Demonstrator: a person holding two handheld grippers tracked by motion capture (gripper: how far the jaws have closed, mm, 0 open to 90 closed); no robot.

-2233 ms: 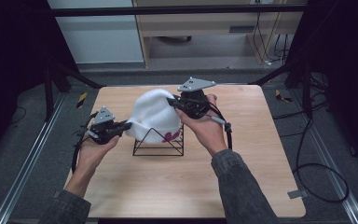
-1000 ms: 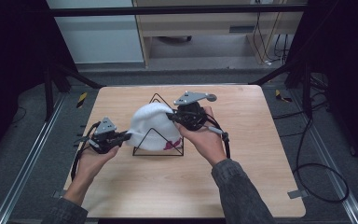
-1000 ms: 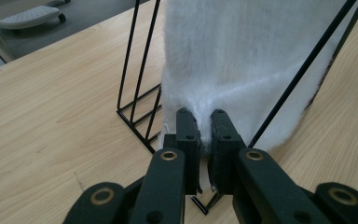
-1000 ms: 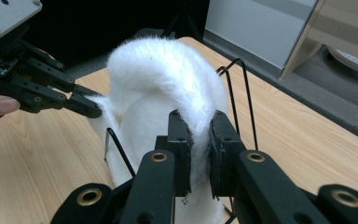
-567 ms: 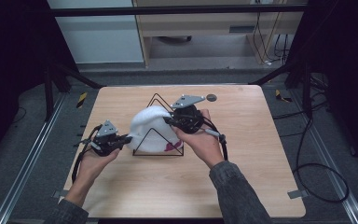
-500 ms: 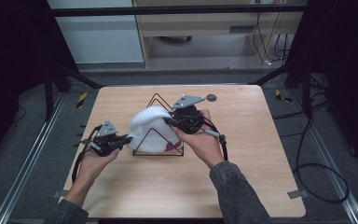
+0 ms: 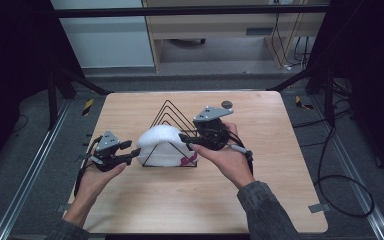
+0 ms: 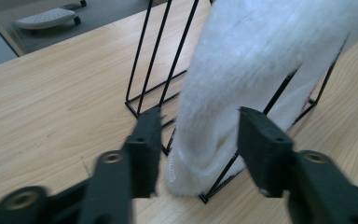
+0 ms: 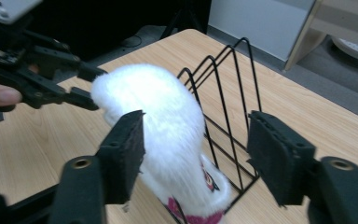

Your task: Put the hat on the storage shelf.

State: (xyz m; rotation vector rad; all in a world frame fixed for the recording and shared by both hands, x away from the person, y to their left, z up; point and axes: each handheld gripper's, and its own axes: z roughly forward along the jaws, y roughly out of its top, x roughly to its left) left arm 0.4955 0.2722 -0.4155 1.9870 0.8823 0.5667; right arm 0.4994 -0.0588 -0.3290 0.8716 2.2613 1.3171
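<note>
Since a second ago: both sets of jaws just opened, letting go of the white fluffy sock [image 7: 162, 145], now draped over the black wire rack [image 7: 172, 131] on the table [image 7: 280, 190]. Left gripper [image 7: 129, 152] released, sock's end between its parted jaws, unpinched. Right gripper [image 7: 184, 140] released too, sock just ahead, nearer one jaw.

The white fluffy cloth [image 8: 261, 79] runs off the top edge in the left gripper view, just ahead of the jaws. It hides part of the black wire rack [image 8: 156, 60] behind. In the right gripper view, pink-red print [image 9: 193, 212] betw. the jaws is cut off at bottom, too partial to read.
</note>
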